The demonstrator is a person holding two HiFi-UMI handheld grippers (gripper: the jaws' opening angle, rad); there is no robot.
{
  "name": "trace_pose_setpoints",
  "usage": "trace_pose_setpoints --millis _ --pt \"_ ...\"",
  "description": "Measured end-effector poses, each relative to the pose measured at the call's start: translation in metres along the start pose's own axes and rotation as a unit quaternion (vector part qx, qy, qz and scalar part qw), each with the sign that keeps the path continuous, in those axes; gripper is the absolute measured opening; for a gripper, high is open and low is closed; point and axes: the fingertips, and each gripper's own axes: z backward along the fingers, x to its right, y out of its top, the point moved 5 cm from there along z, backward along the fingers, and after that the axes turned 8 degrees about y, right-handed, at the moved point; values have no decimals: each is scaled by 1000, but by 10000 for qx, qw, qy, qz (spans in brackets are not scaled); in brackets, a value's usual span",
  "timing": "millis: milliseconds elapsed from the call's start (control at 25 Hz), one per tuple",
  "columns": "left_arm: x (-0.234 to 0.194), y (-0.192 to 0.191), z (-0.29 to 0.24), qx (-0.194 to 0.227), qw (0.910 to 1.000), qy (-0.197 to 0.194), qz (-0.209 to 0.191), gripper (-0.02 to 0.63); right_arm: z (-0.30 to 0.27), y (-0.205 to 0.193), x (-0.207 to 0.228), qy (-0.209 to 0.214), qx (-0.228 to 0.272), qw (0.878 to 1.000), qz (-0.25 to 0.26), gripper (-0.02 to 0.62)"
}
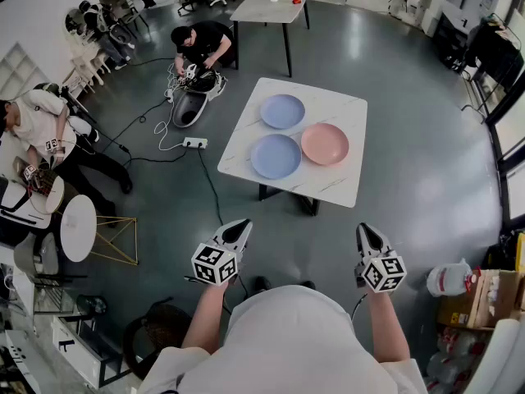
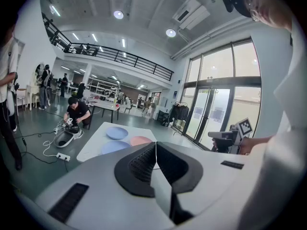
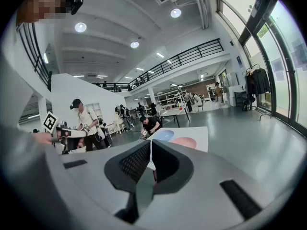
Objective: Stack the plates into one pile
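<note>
Pink plate point(image 1: 325, 144) and two blue plates point(image 1: 275, 156) sit unstacked on the table point(image 1: 336, 183), well ahead of left claw point(image 1: 241, 224) and right claw point(image 1: 366, 231), both closed and empty. Reach in without opening and they'd likely shove a plate off the edge.

3 plates: 2 blue, i.e. far blue plate point(image 1: 283, 111) & near blue plate point(image 1: 276, 156); 1 pink plate point(image 1: 325, 144); 1 white table point(image 1: 344, 109) under them; 2 grippers, left gripper point(image 1: 242, 223) & right gripper point(image 1: 365, 231); 1 round side table point(image 1: 78, 226); 1 power strip point(image 1: 194, 143); 2 people nearby, crouching person point(image 1: 201, 43) & person at left point(image 1: 37, 125).
</note>
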Motion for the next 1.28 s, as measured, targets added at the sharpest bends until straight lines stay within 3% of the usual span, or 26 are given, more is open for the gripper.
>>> trace_pose_setpoints --millis 520,800,1280 --pt "-12 -4 4 11 10000 -5 87 14 -6 -1 -11 13 -5 10000 6 31" --pt "-21 -5 8 22 9999 -50 155 14 -14 -2 -17 5 35 9997 -260 31" --pt "-64 -4 26 -52 9998 -149 113 14 -53 -17 -63 172 22 9989 -443 31"
